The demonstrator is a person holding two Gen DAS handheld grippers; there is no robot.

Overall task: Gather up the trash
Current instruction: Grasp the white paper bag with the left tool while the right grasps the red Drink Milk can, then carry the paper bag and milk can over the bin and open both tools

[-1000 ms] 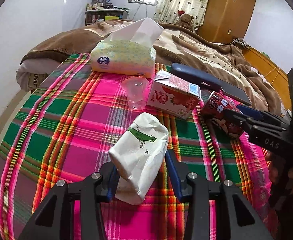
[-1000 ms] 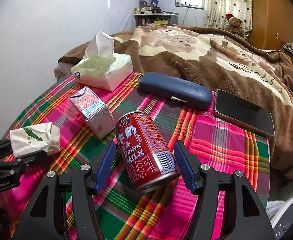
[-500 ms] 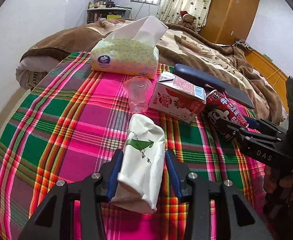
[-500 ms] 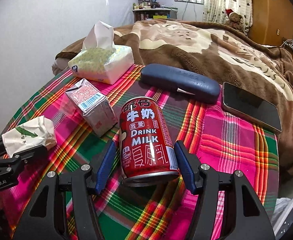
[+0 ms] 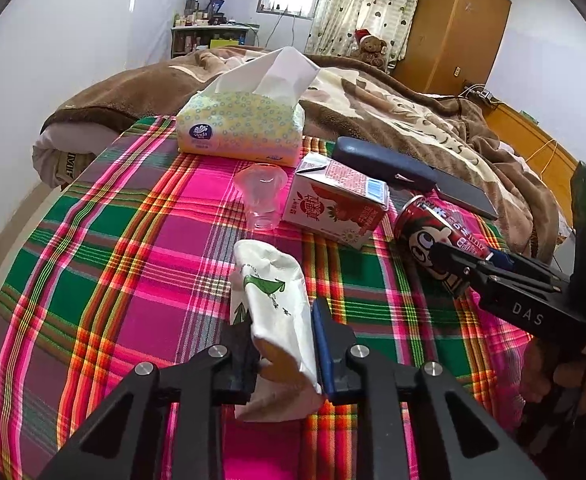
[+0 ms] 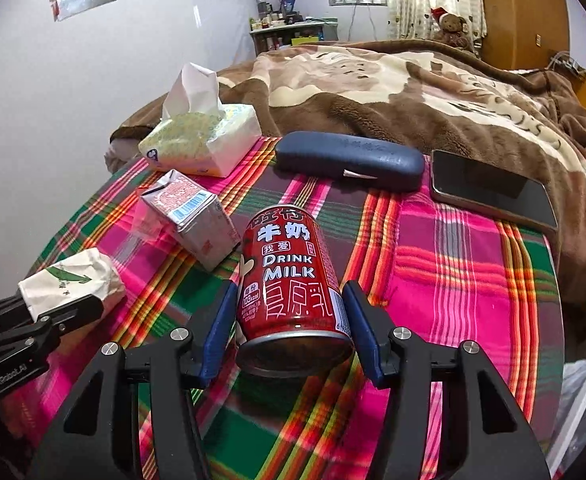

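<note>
left gripper (image 5: pixel 283 344) had just closed, jaws now pinching the crumpled paper cup (image 5: pixel 271 304) above the plaid cloth (image 5: pixel 133 248). right gripper (image 6: pixel 289 328) narrowed slightly; pads bracket the red milk can (image 6: pixel 293 280), contact unclear. judged: both trash items nearly ready to lift.

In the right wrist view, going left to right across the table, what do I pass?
Crumpled paper bag in the left gripper → milk carton → red milk can → phone. Tissue pack and glasses case overlap these, so they are left out.
</note>
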